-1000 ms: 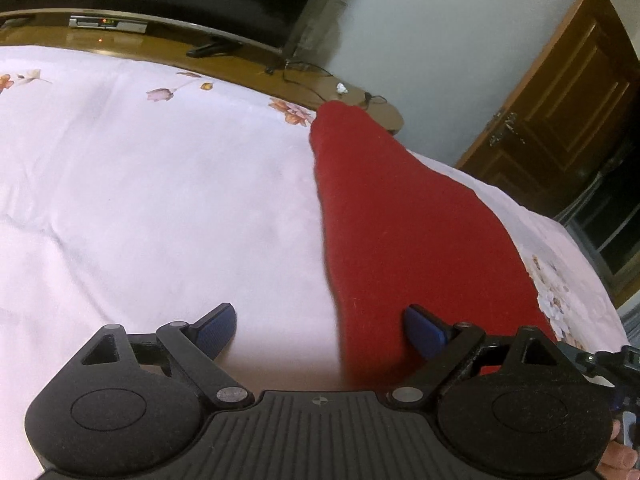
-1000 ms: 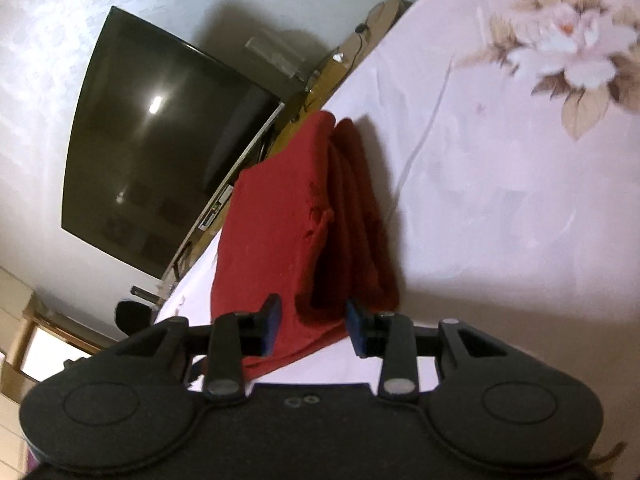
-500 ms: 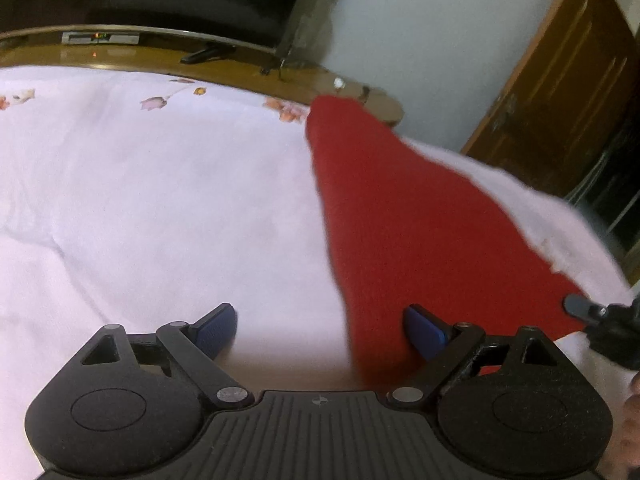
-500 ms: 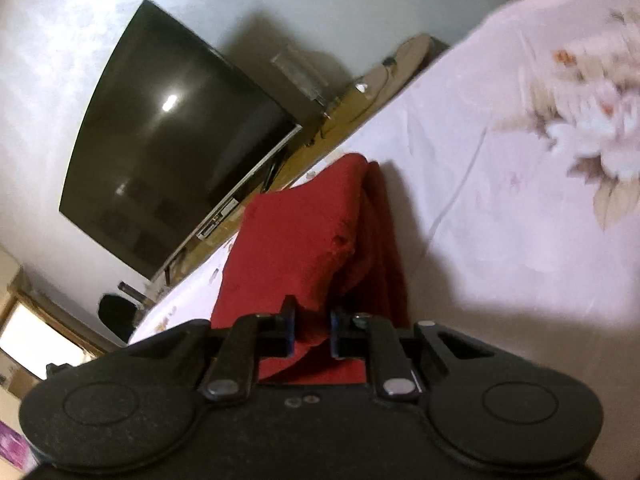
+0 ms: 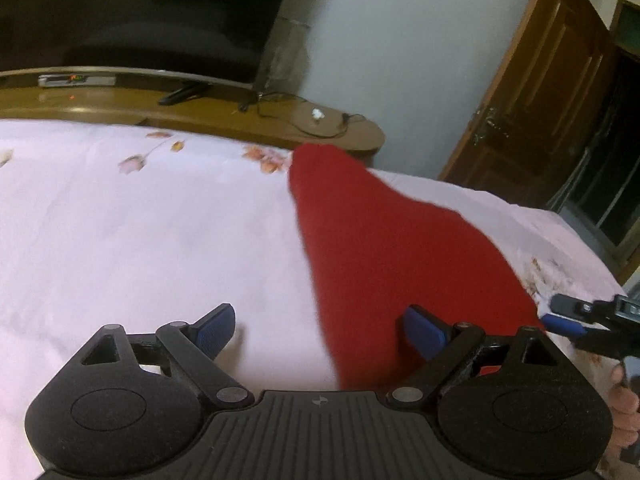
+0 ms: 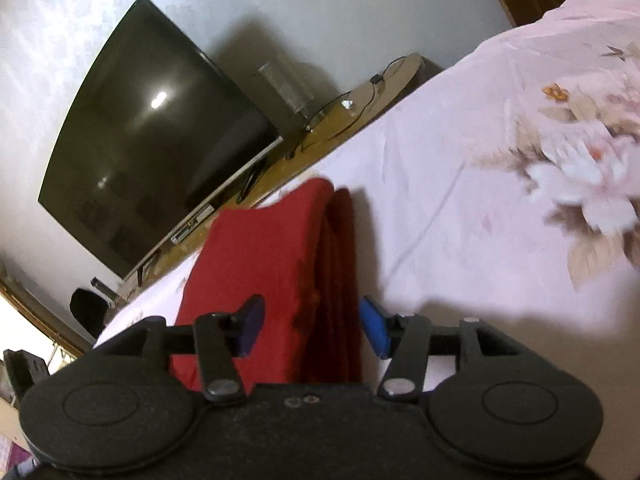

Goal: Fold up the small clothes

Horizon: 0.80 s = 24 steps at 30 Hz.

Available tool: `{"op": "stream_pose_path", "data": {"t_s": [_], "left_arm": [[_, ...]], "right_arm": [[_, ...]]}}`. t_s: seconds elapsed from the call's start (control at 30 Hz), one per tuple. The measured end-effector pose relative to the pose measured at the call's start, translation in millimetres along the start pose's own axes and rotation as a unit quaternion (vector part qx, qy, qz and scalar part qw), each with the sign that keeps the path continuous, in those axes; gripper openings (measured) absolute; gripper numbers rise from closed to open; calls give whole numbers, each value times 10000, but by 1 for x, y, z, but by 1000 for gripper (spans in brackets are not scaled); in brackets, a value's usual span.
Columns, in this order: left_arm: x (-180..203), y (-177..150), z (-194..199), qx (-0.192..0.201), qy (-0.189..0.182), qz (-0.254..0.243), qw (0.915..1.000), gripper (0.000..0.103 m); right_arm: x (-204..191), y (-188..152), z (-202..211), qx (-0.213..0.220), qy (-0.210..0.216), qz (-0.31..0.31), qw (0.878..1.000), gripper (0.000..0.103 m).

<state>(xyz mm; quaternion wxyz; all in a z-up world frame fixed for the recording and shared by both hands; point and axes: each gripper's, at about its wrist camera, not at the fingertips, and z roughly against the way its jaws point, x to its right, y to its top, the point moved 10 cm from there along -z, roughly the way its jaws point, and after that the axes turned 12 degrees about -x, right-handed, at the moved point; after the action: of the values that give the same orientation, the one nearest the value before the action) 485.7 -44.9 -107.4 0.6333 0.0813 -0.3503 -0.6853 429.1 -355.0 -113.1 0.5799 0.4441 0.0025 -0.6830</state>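
The folded garment (image 5: 400,248) was solid red. The bedsheet (image 5: 140,232) was pale pink with orange and white floral prints. Both grippers had black bodies and blue pads (image 6: 374,326). The far television (image 6: 152,140) was black, the door (image 5: 552,92) brown.

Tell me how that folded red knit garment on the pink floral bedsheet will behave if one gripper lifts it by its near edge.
The folded red knit garment would likely sag and unfold: its stacked layers look soft and loose. It is probably light, barely denting the pink floral bedsheet. The fuzzy knit should not slip from the right gripper, whose jaws are opening around it.
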Motion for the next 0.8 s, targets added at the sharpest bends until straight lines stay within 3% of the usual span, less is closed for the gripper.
{"op": "stream_pose_path", "data": {"t_s": [0.17,0.33,0.43,0.8], "left_arm": [[15,16,-31,-350,-332,-25,9988,91],[11,13,-52,-575,-443,141,9973,92],[6,7,-60,-665,-582,314,9956,92],[15,10,-69,-899,-913,78,9917,91]], "right_arm": [[1,27,-29,-216,9,-1,9998,57],[7,29,-42,-563,216,-21,9982,57],[16,21,-66,-1015,-79,143,9947,52],[32,25,-60,-1382,1066,-661,9824,58]]}}
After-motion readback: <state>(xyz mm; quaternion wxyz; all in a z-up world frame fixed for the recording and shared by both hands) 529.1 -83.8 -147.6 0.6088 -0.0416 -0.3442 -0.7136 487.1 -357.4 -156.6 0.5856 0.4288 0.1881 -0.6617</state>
